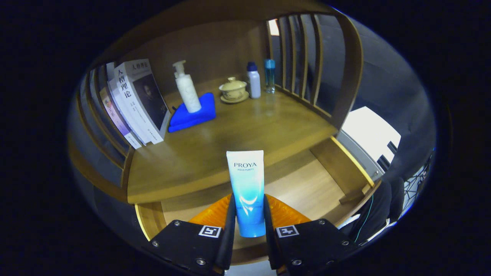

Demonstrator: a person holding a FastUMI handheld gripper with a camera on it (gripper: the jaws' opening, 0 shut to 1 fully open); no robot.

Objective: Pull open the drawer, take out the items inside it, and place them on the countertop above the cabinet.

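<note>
While the drawer point(307, 188) stands open below, the gripper point(248, 214) clamps the tube point(247, 191) upright, cap down between its fingers.

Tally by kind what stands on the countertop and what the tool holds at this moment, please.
Books, leaning at the left rail: several, exact number unclear
Pump bottle on the blue pad: 1
Blue pad: 1
Lidded cup on saucer: 1
Small bottles: 2
Tube clamped in the tool over the open drawer: 1
Total besides books: 6
</note>
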